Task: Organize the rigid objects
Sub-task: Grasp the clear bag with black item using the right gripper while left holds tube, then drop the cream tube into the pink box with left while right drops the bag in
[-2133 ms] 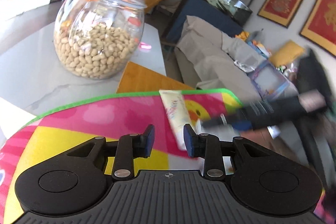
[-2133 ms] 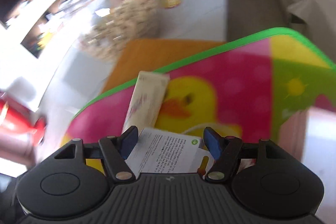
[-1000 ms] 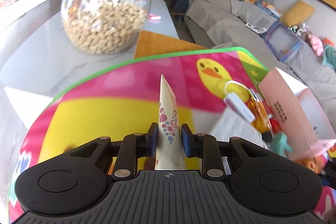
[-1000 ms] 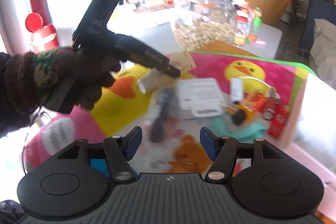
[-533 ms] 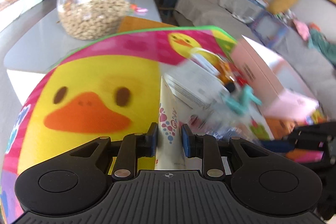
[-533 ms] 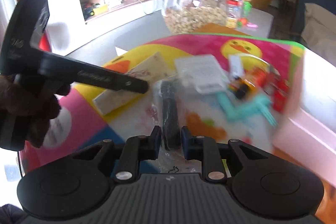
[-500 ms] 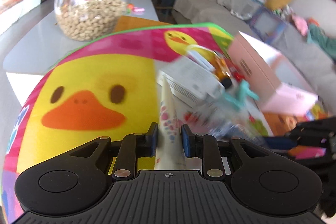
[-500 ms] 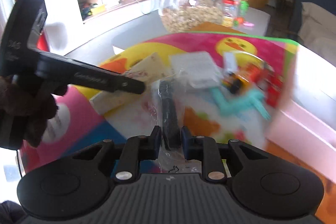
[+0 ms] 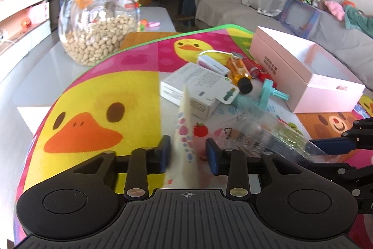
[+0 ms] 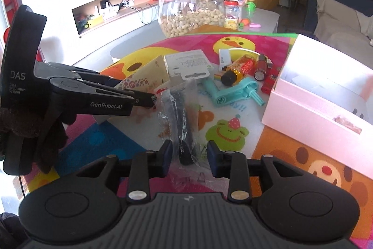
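A cream tube (image 9: 184,132) with coloured dots stands on end between the fingers of my left gripper (image 9: 188,154). The jaws are opening: the tube leans on the left pad and there is a gap at the right pad. A clear plastic bag (image 10: 180,123) with a black item inside lies on the duck mat (image 10: 112,139), its near end between the fingers of my right gripper (image 10: 190,156). Those jaws are opening too, and the pads stand clear of the black item. In the right wrist view the left gripper's tips (image 10: 151,98) almost touch the bag's far end.
An open pink box (image 10: 314,104) stands at the right. Past the bag lie a white carton (image 10: 186,62), an orange bottle (image 10: 240,69), a teal tool (image 10: 233,95) and small red items. A glass jar of nuts (image 9: 98,25) stands beyond the mat.
The left gripper carried the tube rightwards to the pile and its jaws have widened, so the tube now tilts loose. The right gripper closed on the bag and has parted again.
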### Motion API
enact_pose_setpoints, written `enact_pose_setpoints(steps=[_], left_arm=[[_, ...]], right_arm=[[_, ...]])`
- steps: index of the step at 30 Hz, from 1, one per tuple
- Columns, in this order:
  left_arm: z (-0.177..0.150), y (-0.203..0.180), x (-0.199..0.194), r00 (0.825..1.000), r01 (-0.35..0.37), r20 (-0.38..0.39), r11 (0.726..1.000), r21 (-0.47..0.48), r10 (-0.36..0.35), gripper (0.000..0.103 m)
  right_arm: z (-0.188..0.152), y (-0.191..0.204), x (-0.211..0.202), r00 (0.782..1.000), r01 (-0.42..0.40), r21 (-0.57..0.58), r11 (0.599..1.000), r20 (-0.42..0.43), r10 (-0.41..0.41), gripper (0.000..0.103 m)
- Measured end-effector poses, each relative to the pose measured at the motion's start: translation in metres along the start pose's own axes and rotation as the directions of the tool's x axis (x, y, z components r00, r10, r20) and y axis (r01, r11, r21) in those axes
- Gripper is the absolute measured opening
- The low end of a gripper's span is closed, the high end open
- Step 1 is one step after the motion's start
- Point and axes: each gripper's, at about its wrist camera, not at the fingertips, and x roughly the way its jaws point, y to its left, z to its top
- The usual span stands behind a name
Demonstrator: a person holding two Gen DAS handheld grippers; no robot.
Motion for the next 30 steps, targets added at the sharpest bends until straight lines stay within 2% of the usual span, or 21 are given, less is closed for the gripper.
enact_pose_setpoints(steps=[4, 9, 12, 13, 16, 17, 21, 24, 27, 30], left_arm=[[-0.001, 0.009, -0.002, 0.999, 0.033, 0.007, 0.999, -0.034, -0.032, 0.027], [0.0, 0.013, -0.005, 0.999, 0.029, -0.014, 0.993, -0.112, -0.031, 0.027], [-0.004, 0.009, -0.009, 0.998, 0.058, -0.013, 0.996, -0.062, -0.059, 0.027], [-0.007, 0.008, -0.011, 0.997, 0.079, -0.008, 0.996, -0.034, -0.079, 0.027], [-0.017, -0.002, -0.021, 0.995, 0.096, -0.005, 0.995, -0.009, -0.096, 0.026], [-0.019, -0.01, -0.025, 0.995, 0.099, -0.018, 0.995, 0.017, -0.099, 0.026], [-0.028, -0.046, -0.042, 0.986, 0.165, -0.063, 0.976, 0.144, -0.157, 0.026], [-0.023, -0.07, -0.052, 0.969, 0.243, -0.088, 0.956, 0.167, -0.231, 0.026], [0.002, -0.091, -0.064, 0.949, 0.316, -0.056, 0.934, 0.166, -0.311, 0.025], [0.04, -0.118, -0.076, 0.934, 0.348, 0.008, 0.912, 0.219, -0.358, 0.025]], right_arm=[[0.01, 0.007, 0.009, 1.0, -0.013, -0.051, 0.999, 0.008, 0.013, 0.035], [0.025, 0.007, 0.04, 0.998, -0.027, -0.034, 0.999, -0.055, 0.025, 0.035], [0.022, 0.013, 0.038, 0.997, -0.034, -0.064, 0.997, -0.069, 0.03, 0.032], [0.02, 0.013, 0.034, 0.996, -0.047, -0.053, 0.998, -0.079, 0.043, 0.023], [0.012, -0.002, 0.009, 0.981, -0.153, 0.083, 0.985, -0.108, 0.162, 0.019], [0.008, -0.005, -0.003, 0.981, -0.157, 0.101, 0.982, -0.095, 0.167, 0.019], [-0.013, -0.016, -0.062, 0.999, -0.046, 0.095, 0.994, 0.009, 0.046, 0.019], [-0.028, -0.028, -0.096, 0.997, 0.039, 0.117, 0.992, 0.06, -0.046, 0.019], [-0.043, -0.042, -0.117, 0.992, 0.076, 0.18, 0.981, 0.084, -0.093, 0.019], [-0.055, -0.055, -0.129, 0.985, 0.106, 0.24, 0.965, 0.108, -0.135, 0.019]])
